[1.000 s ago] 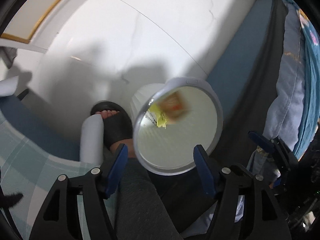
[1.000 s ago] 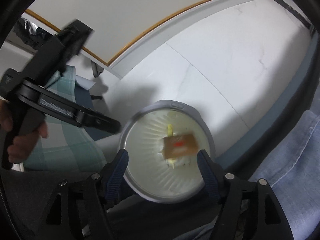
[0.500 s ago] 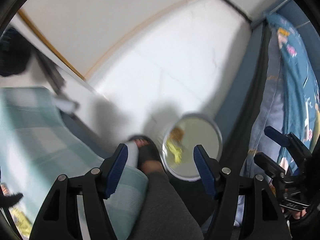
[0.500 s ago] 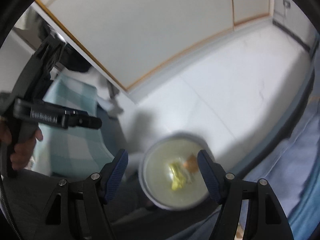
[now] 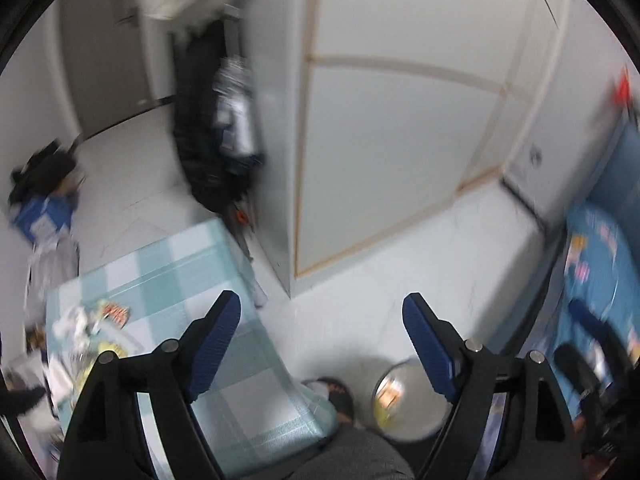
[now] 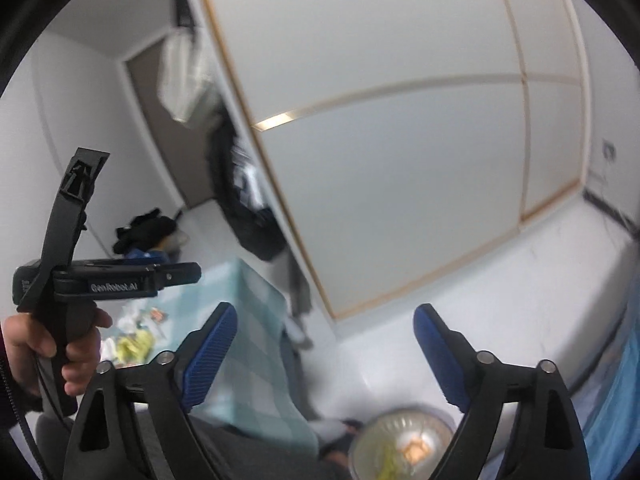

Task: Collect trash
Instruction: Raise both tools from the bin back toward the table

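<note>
A: What are the two grippers doing?

B: The left gripper is hanging above the floor with its blue fingers spread wide, and the jaws are opening further. Nothing is sitting between them; only the floor and the edge of the table are showing through the gap. The right gripper is doing the same: its fingers are standing far apart, the jaws are opening, and nothing is being pinched.

A: And where is the trash?

B: Part of it is lying in the bin, a round pale one standing on the floor by the person's foot. From the right wrist view the bin is showing a yellow wrapper and an orange piece lying side by side at the bottom. More trash is lying on the far end of the table, which is wearing a pale green checked cloth; the pile is blurred, so I am only making out white, yellow and red scraps.

A: Is the person showing anywhere?

B: A hand is gripping the handle of the left gripper at the left edge of the right wrist view, and a grey trouser leg is filling the bottom of the left one. Both views are blurring.
</note>
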### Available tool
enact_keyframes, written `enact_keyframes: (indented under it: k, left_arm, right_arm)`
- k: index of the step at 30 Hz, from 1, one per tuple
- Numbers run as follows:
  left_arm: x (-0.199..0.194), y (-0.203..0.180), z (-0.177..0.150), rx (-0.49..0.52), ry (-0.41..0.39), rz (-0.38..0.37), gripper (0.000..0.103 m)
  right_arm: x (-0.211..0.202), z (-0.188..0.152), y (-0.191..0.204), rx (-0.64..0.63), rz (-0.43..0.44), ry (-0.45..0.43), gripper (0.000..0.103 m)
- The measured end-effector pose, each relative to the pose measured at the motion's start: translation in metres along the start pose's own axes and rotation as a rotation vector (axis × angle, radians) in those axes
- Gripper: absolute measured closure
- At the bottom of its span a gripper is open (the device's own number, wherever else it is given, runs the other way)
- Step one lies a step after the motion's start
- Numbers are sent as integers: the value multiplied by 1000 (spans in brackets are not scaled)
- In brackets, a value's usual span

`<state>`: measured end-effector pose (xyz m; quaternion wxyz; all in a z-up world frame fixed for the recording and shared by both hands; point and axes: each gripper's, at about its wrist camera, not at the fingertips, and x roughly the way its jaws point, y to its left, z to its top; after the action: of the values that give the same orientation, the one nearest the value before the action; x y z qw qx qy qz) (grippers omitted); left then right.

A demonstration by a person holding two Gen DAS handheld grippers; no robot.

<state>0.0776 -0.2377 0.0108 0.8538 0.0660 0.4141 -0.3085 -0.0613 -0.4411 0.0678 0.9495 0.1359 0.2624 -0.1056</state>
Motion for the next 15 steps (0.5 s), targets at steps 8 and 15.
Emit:
enact_keyframes:
  k: [8, 15]
  left_arm:
    - [-68, 63, -9, -154, -198, 142, 8]
    - [-96, 102, -31, -255, -314, 246, 5]
  right_arm:
    - [-15, 19, 72, -111, 107, -104, 0]
    - [-12, 23, 141, -239, 159, -197, 0]
